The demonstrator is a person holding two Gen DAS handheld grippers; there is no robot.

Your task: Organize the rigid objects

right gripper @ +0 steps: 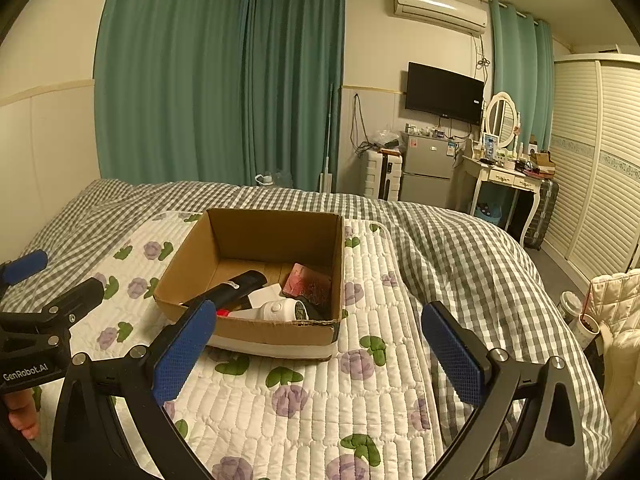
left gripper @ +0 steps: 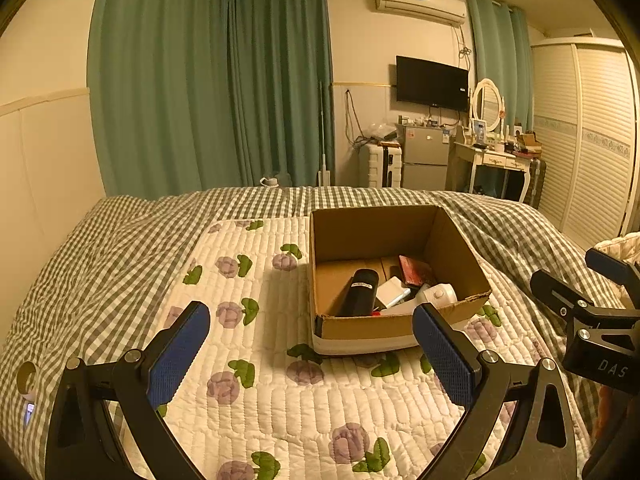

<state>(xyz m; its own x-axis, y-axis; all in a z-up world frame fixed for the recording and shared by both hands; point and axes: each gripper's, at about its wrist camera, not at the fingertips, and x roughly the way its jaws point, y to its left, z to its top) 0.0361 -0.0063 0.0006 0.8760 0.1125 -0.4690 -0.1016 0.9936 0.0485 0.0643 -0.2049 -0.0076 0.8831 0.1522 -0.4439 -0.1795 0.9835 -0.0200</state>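
While both tongs hang over the bed with nothing between their blue pads, the open brown cardboard box (left gripper: 394, 280) sits right of centre in the left wrist view and just left of centre in the right wrist view (right gripper: 256, 276), resting on a white quilted pad printed with purple flowers and green leaves (left gripper: 256, 360). Inside the box a black cylindrical bottle with a white label (left gripper: 359, 292) lies tilted along the left side, a flat dark red rectangular case (left gripper: 416, 270) leans near the far right corner, a flat white rectangular block (left gripper: 391, 290) lies between them, and a white rounded plastic device (left gripper: 438, 294) rests against the near wall; the right wrist view shows the same bottle (right gripper: 236, 286), red case (right gripper: 308, 284) and white device (right gripper: 280, 310). The left gripper (left gripper: 310, 354) fills the lower part of its own frame, jaws spread wide and empty, its right pad overlapping the box's near right corner in the picture. The right gripper (right gripper: 320, 358) is likewise wide open and holds nothing, its left pad crossing the box's near left corner. The quilted pad lies on a grey and white checked bedcover (right gripper: 440, 248). Beyond the bed, green curtains (left gripper: 208, 80) fill the upper left of the frame, with a black wall television (left gripper: 432, 79) at upper right.
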